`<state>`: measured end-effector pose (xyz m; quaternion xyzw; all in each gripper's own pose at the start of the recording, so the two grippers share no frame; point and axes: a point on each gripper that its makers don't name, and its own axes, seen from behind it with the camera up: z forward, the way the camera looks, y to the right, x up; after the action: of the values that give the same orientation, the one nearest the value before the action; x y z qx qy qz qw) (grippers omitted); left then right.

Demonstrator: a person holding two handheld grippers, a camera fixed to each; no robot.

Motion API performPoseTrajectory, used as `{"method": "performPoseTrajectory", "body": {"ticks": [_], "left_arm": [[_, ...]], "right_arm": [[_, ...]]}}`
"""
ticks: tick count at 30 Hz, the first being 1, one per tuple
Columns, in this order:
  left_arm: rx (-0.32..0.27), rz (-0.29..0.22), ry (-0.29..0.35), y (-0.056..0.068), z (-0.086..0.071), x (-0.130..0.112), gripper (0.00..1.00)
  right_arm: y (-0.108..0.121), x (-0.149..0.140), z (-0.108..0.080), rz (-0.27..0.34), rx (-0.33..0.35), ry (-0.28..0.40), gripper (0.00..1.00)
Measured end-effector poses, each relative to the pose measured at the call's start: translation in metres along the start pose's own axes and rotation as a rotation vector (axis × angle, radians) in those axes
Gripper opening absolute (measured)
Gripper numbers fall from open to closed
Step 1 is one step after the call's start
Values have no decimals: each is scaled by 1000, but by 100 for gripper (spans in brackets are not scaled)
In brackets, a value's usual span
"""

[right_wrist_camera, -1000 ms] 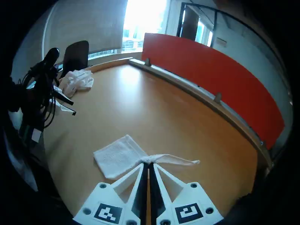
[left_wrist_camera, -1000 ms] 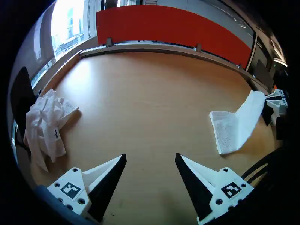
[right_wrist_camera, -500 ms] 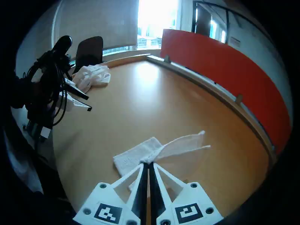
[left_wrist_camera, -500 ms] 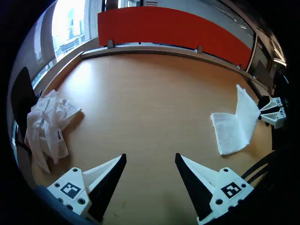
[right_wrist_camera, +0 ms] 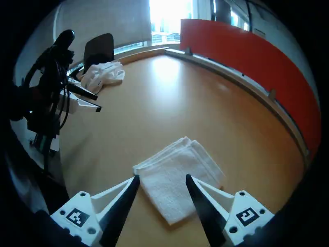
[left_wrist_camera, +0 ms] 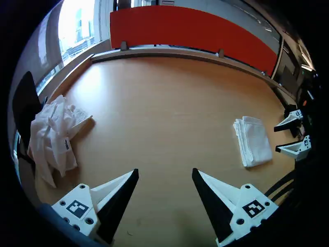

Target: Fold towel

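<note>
Towel (right_wrist_camera: 179, 181): folded into a compact, layered rectangle. It lies flat on the wooden worktop (left_wrist_camera: 164, 103), close to the edge where the right gripper (right_wrist_camera: 162, 176) is positioned.

Right gripper: claw wide, holding nothing. Its fingers point at the towel's near side, and the cloth shows between the tips. Whether they touch it cannot be determined.

Left gripper (left_wrist_camera: 164, 170): claw wide, holding nothing, over bare worktop near another edge and well apart from the towel.

A crumpled pile of white cloth (left_wrist_camera: 53, 136) sits at the worktop edge beside a dark chair (right_wrist_camera: 98, 49), far from the towel. A red screen (left_wrist_camera: 185, 29) runs along one long edge.
</note>
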<state>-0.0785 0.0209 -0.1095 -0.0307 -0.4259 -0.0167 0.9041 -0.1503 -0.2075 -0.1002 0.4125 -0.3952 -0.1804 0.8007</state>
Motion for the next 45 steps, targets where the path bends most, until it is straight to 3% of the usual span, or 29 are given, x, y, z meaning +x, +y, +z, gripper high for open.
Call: {"method": "performPoseTrajectory", "body": {"ticks": [10,28,45], "left_arm": [[0,3,6,0,0,5,97],[3,5,3,1,2,5,97],[0,0,-1,2,3,3,97]], "right_arm": [[11,-22,-6,2,-19,-32,87],[19,-90,-4,32,-42,-139,86],[22,-121,1,59,-67,-183,58]]}}
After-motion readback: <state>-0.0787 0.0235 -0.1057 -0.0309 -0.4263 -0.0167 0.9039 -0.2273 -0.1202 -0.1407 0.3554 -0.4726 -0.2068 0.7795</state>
